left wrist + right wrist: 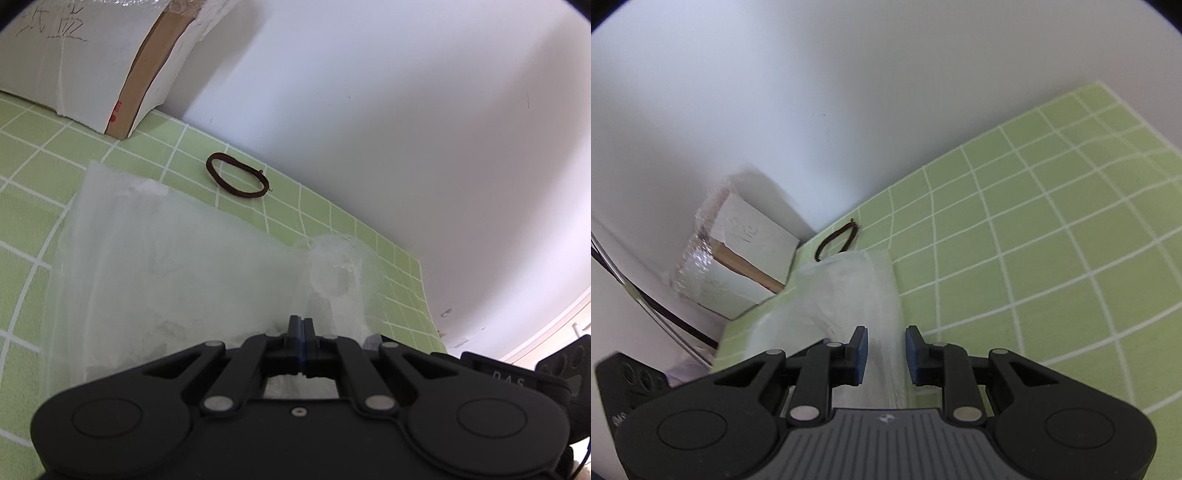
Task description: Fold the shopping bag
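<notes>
So on the green grid mat (pixel 29 192) I count one see-through shopping bag (pixel 166 258), one dark hair tie (pixel 236 179) just past the bag, and one wrapped white box (pixel 74 66) further behind the bag.

We see a translucent, whitish plastic shopping bag (pixel 159 258) lying crumpled on the green gridded worktop (pixel 29 173). Its far edge is fairly straight, its right part bunches into a wrinkled lump, and its film looks thin and creased.
</notes>
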Demonstrator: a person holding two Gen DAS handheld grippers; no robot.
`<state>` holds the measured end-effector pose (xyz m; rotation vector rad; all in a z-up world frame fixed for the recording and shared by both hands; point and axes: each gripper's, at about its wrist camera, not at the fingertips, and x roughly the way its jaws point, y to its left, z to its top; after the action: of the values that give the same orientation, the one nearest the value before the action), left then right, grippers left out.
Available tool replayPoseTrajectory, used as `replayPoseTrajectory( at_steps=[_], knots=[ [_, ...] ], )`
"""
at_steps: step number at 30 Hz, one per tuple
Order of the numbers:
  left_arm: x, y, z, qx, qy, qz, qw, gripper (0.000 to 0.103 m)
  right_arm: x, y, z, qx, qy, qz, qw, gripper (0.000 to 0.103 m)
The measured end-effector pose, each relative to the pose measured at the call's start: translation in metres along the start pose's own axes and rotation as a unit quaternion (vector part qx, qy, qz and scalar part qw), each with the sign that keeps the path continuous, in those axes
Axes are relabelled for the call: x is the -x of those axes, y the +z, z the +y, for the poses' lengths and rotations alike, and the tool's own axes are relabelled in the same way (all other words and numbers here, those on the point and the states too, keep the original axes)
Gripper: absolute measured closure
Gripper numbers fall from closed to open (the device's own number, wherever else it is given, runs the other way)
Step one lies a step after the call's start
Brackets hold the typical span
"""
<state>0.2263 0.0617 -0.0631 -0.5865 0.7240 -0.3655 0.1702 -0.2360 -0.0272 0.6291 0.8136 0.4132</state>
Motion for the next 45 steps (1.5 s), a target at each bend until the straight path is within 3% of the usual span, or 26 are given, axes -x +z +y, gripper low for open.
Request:
replayPoseTrajectory(
  at_steps=[6,14,17,22,26,31,38,45],
  knots=[
    [0.0,0.0,0.002,0.01,-0.006,-0.001,0.9999,0.101,-0.004,0.001,-0.009,-0.07,0.033,0.013,0.997,0.077],
    [-0.004,-0.003,0.001,0.025,-0.018,0.005,0.9995,0.101,-0.01,0.001,0.006,-0.052,0.016,0.019,0.998,0.079],
    [-0.005,-0.004,0.0,0.026,-0.02,0.007,0.9995,0.101,-0.008,-0.002,0.015,-0.019,-0.019,0.009,1.0,0.095],
    [0.005,0.003,-0.01,0.004,0.002,0.016,0.9999,0.1,-0.004,-0.011,0.04,0.096,-0.091,-0.014,0.991,0.097],
    [0.016,0.011,-0.025,-0.021,-0.037,0.004,0.9991,0.1,0.004,-0.01,0.045,0.179,-0.136,-0.021,0.974,0.097],
    [-0.016,0.016,-0.055,-0.092,-0.026,0.037,0.9947,0.1,0.009,-0.008,0.035,0.21,-0.145,-0.015,0.967,0.097],
    [-0.048,0.01,-0.046,-0.044,-0.014,0.047,0.9978,0.1,0.008,-0.01,0.038,0.238,-0.159,-0.024,0.958,0.097],
    [-0.052,0.011,-0.026,0.022,-0.041,0.048,0.9978,0.101,0.012,-0.017,0.052,0.242,-0.132,-0.038,0.961,0.095]
  ],
)
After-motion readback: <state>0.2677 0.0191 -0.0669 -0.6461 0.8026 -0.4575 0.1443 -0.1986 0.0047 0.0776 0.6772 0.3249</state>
